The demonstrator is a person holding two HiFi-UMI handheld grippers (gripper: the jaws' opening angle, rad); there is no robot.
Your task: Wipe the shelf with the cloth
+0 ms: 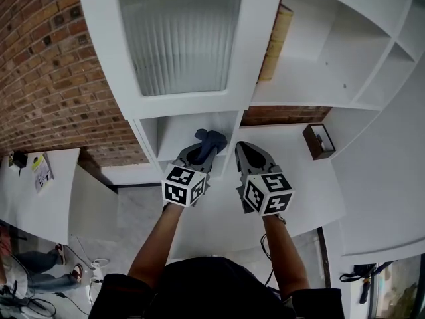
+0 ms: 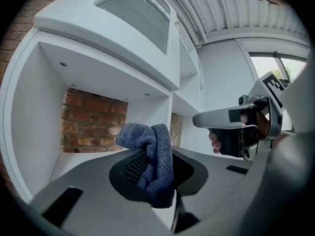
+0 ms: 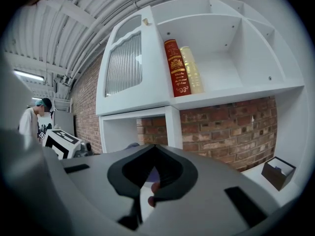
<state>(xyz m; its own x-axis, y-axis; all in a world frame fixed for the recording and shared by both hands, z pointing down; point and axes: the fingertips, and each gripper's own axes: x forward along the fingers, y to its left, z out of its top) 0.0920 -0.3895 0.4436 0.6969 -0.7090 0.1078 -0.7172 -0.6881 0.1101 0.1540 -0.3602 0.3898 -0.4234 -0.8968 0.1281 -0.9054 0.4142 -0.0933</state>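
Blue cloth (image 1: 211, 139) pinched in left gripper (image 1: 199, 154) at shelf (image 1: 174, 133), right gripper (image 1: 248, 150) closed, empty, alongside

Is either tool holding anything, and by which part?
The left tool pinches the blue cloth by its bunched middle, an end sticking out past the jaws. The right tool is shut, empty.

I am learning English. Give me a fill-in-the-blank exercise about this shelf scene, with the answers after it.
The left gripper is shut on a blue ____.
The right gripper is shut and holds ____.
Exactly ____ books stand on the shelf: a red book and a cream book.
The wall behind it is built of ____.
Answers: cloth; nothing; two; brick.
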